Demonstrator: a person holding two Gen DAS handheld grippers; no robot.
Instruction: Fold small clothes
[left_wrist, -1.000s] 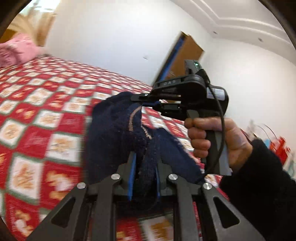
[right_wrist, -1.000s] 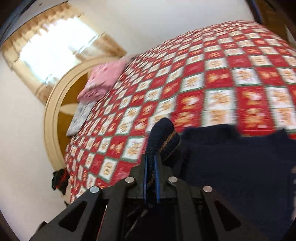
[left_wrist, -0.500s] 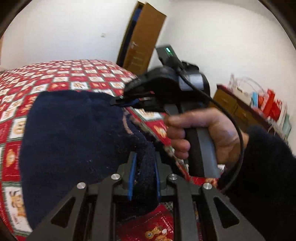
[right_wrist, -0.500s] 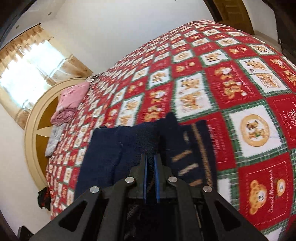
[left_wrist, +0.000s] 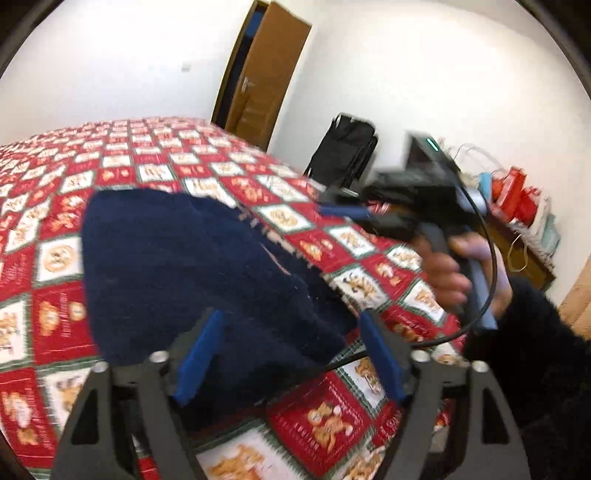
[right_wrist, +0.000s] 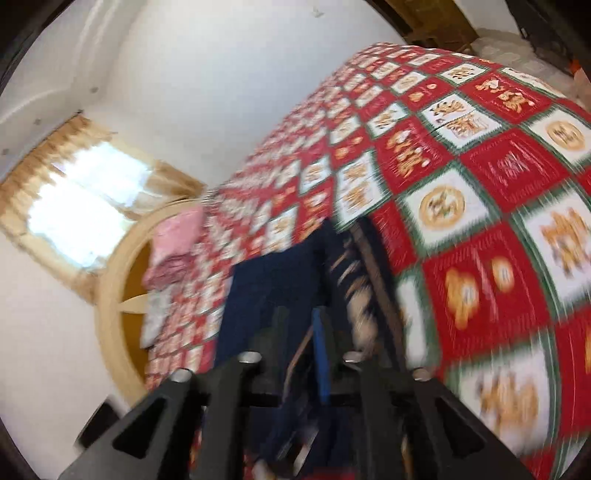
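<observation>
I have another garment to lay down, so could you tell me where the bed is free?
The red checked quilt is bare beyond the navy knitted garment, toward the brown wooden door. The near corner is crowded by both grippers.

Navy garment (left_wrist: 177, 266) on red quilt (left_wrist: 332, 435) between wide-spread left tool (left_wrist: 291, 354) pads

no legible text, bedspread lettering blurred

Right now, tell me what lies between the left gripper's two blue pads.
In the left wrist view, the navy knit garment lies between the left gripper pads; its jaws have just been opening, so it rests loose on the bedspread.
</observation>
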